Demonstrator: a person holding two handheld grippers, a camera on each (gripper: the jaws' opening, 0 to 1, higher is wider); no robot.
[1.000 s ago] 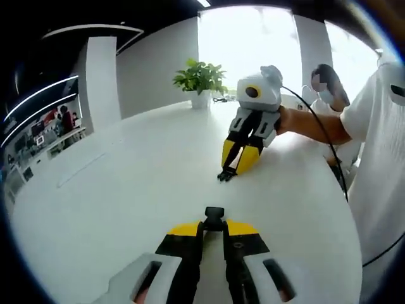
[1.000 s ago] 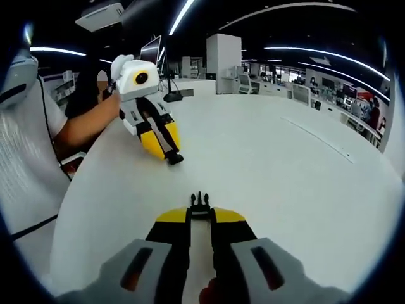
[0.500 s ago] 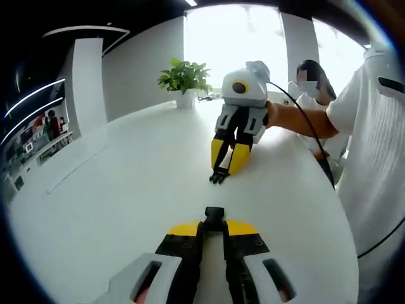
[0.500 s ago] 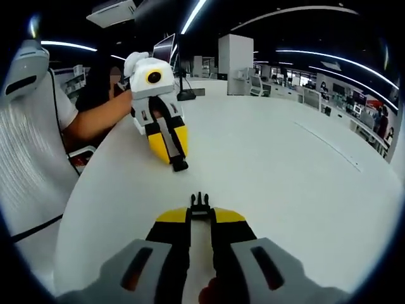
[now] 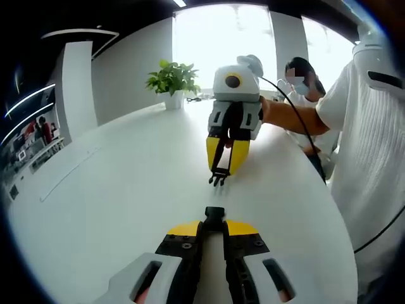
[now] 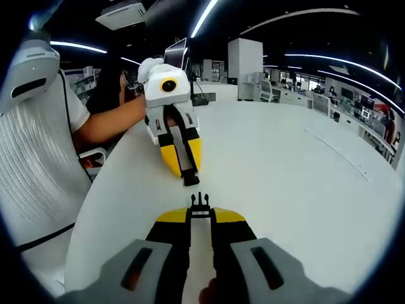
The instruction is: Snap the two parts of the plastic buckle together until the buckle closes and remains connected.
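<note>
In the left gripper view my left gripper is shut on the black socket half of the buckle, which sticks out past the yellow jaw tips. Facing it across the white table, my right gripper holds the pronged half, prongs pointing at me, a short gap away. In the right gripper view my right gripper is shut on the pronged half. My left gripper points back with the socket half close in front of the prongs, apart from them.
A potted plant stands at the table's far end. A seated person is beyond the table edge, and a white-shirted arm with a cable runs along the right. A monitor stands behind.
The two grippers have swung to face each other nose to nose and drawn closer, so the gap between the buckle halves has shrunk. Both stay shut on their halves.
</note>
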